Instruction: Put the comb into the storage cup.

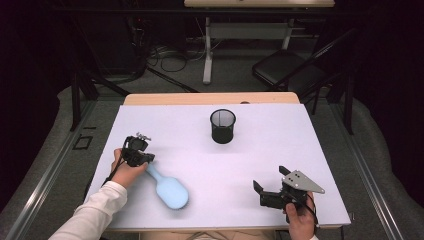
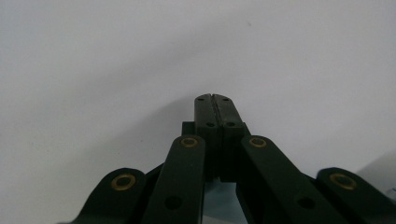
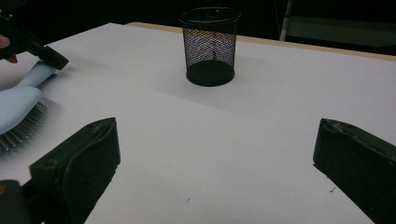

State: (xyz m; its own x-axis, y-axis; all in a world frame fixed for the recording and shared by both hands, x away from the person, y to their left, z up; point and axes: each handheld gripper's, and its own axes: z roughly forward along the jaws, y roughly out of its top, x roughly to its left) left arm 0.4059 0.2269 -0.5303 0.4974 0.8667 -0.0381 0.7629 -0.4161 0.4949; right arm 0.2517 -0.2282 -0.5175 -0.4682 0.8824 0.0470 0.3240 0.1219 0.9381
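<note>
A light blue hairbrush [image 1: 170,192] lies on the white table top [image 1: 280,135] at the front left, bristles down, its handle pointing to the far left. My left gripper [image 1: 150,158] is at the end of that handle. Its jaws are pressed together with nothing between them [image 2: 215,99]. From the right gripper view the brush [image 3: 16,105] shows with the left gripper's black tip [image 3: 51,58] resting against its handle end. My right gripper [image 1: 270,178] is at the front right, wide open and empty [image 3: 219,135], pointing towards a black mesh cup [image 3: 209,44].
The mesh cup [image 1: 223,126] stands upright at the middle of the table's far half. A wooden table edge [image 1: 210,98] runs behind the white top. Beyond it on the floor are a folding chair [image 1: 287,70], a table leg [image 1: 207,50] and cables.
</note>
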